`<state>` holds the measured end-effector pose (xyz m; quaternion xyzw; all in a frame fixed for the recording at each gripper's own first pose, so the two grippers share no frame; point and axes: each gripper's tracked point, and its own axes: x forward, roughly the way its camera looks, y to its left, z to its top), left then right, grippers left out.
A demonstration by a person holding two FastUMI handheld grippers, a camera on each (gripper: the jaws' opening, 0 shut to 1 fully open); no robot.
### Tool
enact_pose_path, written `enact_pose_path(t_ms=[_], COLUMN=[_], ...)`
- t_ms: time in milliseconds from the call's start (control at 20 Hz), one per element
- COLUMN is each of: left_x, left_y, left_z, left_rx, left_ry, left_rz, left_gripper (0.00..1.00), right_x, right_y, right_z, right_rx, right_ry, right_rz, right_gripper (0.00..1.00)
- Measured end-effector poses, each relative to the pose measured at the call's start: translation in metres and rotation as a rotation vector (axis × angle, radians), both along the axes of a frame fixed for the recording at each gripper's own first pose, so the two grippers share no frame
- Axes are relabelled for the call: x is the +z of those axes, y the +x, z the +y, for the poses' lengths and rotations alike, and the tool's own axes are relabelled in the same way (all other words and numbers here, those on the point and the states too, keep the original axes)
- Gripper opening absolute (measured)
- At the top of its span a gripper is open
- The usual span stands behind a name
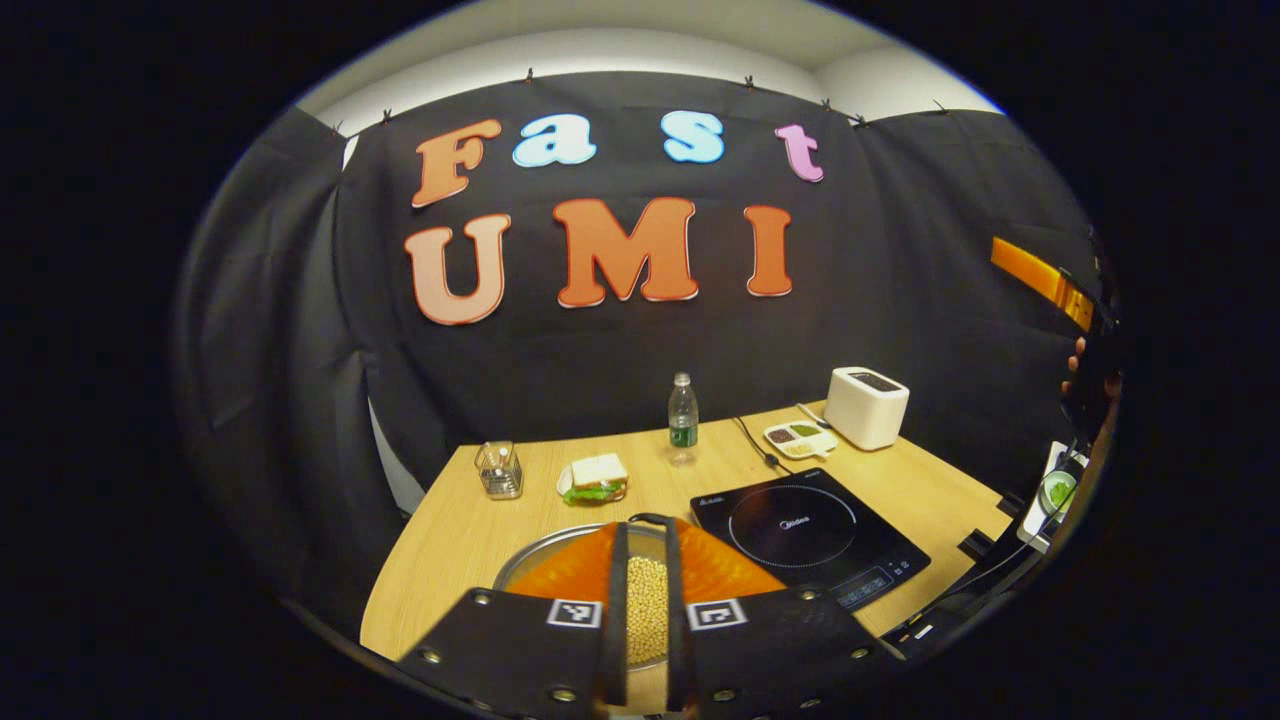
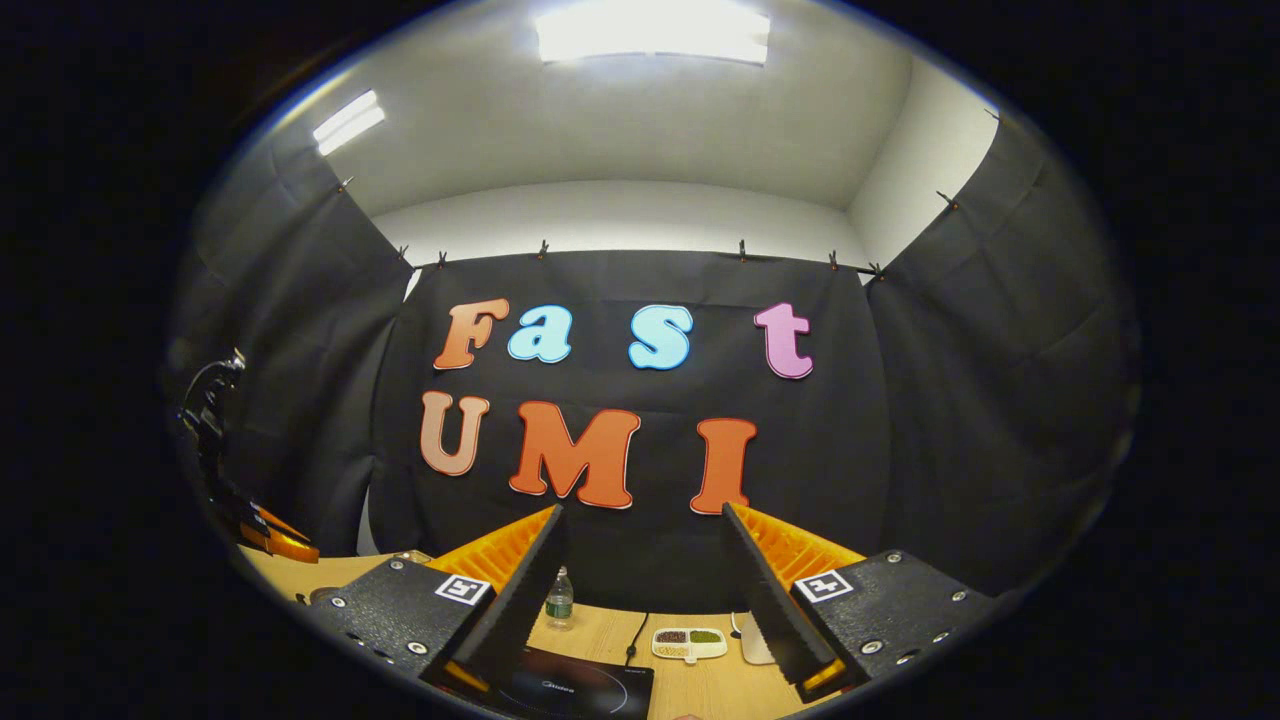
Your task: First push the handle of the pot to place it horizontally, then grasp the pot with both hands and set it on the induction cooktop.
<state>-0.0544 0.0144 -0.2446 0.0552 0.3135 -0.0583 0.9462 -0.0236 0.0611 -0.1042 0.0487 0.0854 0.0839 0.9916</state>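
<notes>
In the left gripper view, the left gripper (image 1: 646, 545) hangs low over the round metal pot (image 1: 540, 562) of pale yellow beans (image 1: 647, 600), which sits at the near edge of the light wooden tabletop (image 1: 480, 520). Its fingers stand narrow, with just a slim gap through which the beans show; I cannot tell whether they pinch any part of the pot. Just to the right of the pot lies the flat black induction cooktop (image 1: 810, 535), bare on top. Farther back stand a clear plastic water bottle (image 1: 683, 415), a sandwich (image 1: 595, 478), a small clear glass holder (image 1: 499, 469), a white toaster (image 1: 866, 405) and a white divided dish (image 1: 799, 438).

In the right gripper view, the right gripper (image 2: 640, 600) is raised and tilted toward the booth wall, fingers spread wide with nothing between them. Below them show the cooktop's edge (image 2: 575, 690), the bottle (image 2: 559, 598) and the divided dish (image 2: 688, 643).
</notes>
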Motion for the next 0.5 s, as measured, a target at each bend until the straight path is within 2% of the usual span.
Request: enact_pose_path(t_ms=[100, 150, 200, 250, 400, 450, 500], left_x=[-0.049, -0.070, -0.084, -0.096, -0.113, -0.116, -0.121], left_y=[-0.018, -0.027, -0.044, -0.054, -0.069, -0.075, -0.083], left_z=[0.018, 0.030, 0.035, 0.037, 0.048, 0.051, 0.056], left_rx=[0.060, 0.092, 0.125, 0.148, 0.194, 0.209, 0.224], left_ry=[-0.004, -0.003, -0.014, -0.037, -0.090, -0.103, -0.115], left_rz=[0.165, 0.231, 0.286, 0.328, 0.397, 0.417, 0.436], left_gripper=[0.02, 0.02, 0.08, 0.07, 0.07, 0.12, 0.07], right_x=[-0.013, -0.024, -0.033, -0.040, -0.060, -0.066, -0.070], right_y=[-0.006, -0.008, -0.011, -0.012, -0.015, -0.017, -0.020], right_z=[0.002, 0.004, 0.004, 0.003, 0.004, 0.008, 0.009], right_rx=[0.007, 0.011, 0.011, 0.004, 0.000, 0.007, 0.011], right_ry=[0.016, 0.016, 0.010, 0.000, -0.025, -0.028, -0.029], right_rz=[-0.003, 0.007, 0.014, 0.018, 0.040, 0.045, 0.049], right_gripper=[0.95, 0.95, 0.95, 0.95, 0.95, 0.95, 0.95])
